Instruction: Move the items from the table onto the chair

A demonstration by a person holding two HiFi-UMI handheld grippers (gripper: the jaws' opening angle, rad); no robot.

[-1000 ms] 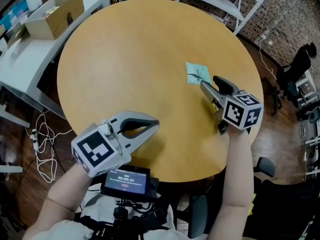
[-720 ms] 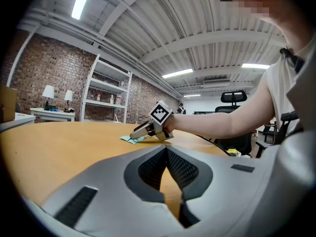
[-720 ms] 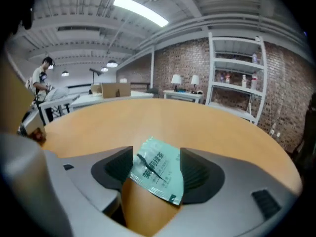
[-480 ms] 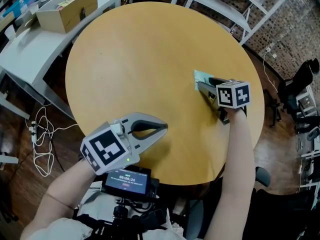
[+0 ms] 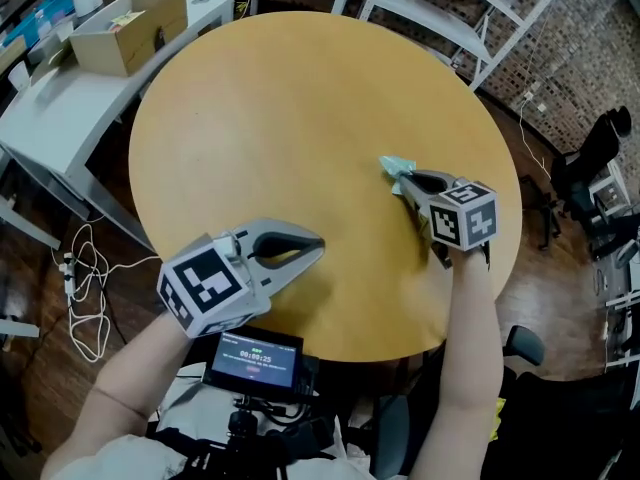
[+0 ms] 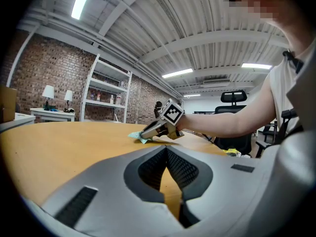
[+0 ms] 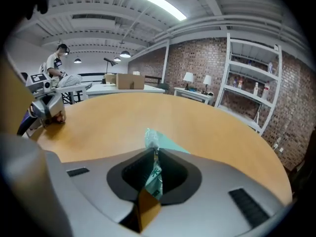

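A thin teal packet (image 5: 394, 165) lies on the round wooden table (image 5: 280, 98), right of centre. My right gripper (image 5: 405, 178) has its jaws closing on the packet; in the right gripper view the packet (image 7: 157, 141) is crumpled upright between the pads at the right gripper (image 7: 153, 153). My left gripper (image 5: 318, 245) hovers over the table's near edge, shut and empty. In the left gripper view the left gripper (image 6: 166, 149) points across the table at the packet (image 6: 135, 135).
A cardboard box (image 5: 130, 28) sits on a white desk (image 5: 60, 98) at the far left. White shelving (image 5: 450, 8) stands behind the table. A black office chair (image 5: 600, 138) is at the right, with cables (image 5: 85, 288) on the floor at the left.
The right gripper has gone from open around the packet to closed on it, and the packet now stands crumpled between the jaws. The left gripper has barely moved.
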